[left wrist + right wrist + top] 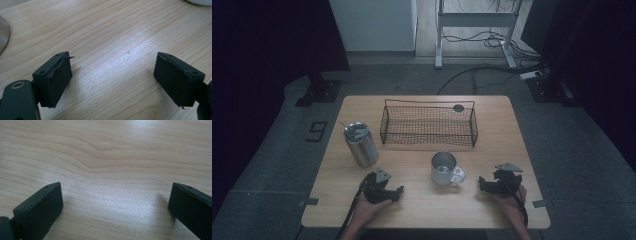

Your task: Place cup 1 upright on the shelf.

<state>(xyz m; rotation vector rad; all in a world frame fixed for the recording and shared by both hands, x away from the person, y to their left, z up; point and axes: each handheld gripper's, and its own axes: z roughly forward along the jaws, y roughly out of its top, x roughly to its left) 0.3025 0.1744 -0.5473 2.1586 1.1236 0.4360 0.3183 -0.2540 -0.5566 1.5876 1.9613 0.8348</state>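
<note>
Wire basket [427, 134] on wooden table [504, 130]

Your left gripper [398, 191] sits low over the near edge, held in your left hand [368, 207], its jaws standing wide apart with nothing between them (the left gripper view shows the gap plainly). Your right gripper [482, 183], in your right hand [512, 202], is likewise spread wide, pointing inward.

The high view is dim and bluish, its corners falling to near black, and the table [422, 165] is the brightest patch. Both gripper views are brighter, with a pale sheen on the wood between the jaws. The nearest jaw bases and far wood look slightly soft.
</note>
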